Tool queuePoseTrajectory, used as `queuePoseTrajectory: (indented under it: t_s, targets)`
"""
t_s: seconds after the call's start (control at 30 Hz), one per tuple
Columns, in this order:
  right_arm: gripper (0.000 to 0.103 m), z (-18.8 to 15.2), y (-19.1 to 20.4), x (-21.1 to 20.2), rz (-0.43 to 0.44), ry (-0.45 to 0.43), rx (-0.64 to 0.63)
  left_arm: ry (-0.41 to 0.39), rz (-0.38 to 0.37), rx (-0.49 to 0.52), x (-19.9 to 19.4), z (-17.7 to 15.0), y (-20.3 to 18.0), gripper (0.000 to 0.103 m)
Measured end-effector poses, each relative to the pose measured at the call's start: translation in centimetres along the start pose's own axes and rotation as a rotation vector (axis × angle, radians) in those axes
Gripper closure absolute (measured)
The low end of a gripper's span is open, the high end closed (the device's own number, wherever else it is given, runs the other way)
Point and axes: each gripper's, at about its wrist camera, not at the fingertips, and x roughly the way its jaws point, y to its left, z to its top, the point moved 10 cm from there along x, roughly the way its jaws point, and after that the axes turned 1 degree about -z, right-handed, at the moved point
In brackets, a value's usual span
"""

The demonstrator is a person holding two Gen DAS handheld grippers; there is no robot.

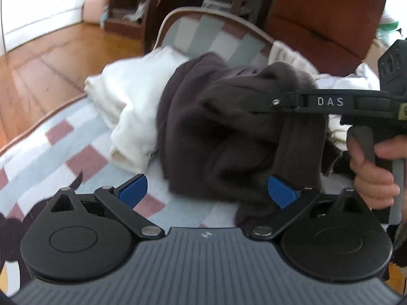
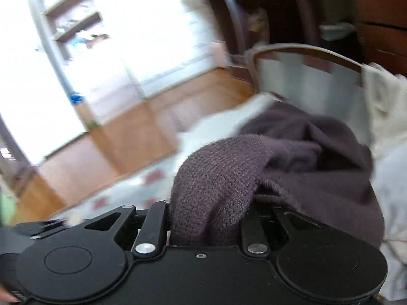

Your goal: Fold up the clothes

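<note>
Right wrist view: fingers clamped on brown sweater (image 2: 229,183); left gripper (image 1: 207,190) fingers apart beside it.

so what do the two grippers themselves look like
The left gripper has a ribbed grey body, two round black discs, black link arms with silver pivots and blue finger pads. The right gripper is all black, with the same discs and silver pivots; the left view shows white "DAS" lettering on its side and a grey handle.

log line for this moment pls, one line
task: fold clothes | left tongs: open, empty | right tongs: shut on dark knit garment, lifting it | white garment: beside it | surface: checked cover
</note>
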Motion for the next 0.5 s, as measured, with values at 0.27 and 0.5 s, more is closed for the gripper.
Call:
queuePoseTrajectory:
  t_s: [0.27,0.5]
  targets:
    - [0.084,2.1,7.2,-2.4,0.188,-0.053,-0.053,-0.041,-0.132,-0.100,-1.8,0.6,-0.8,0.000]
    - [0.084,3.7,13.2,-4.5,0.287,-0.075,-0.109,-0.123,-0.220,-0.150,-4.0,1.6,-0.9,0.000]
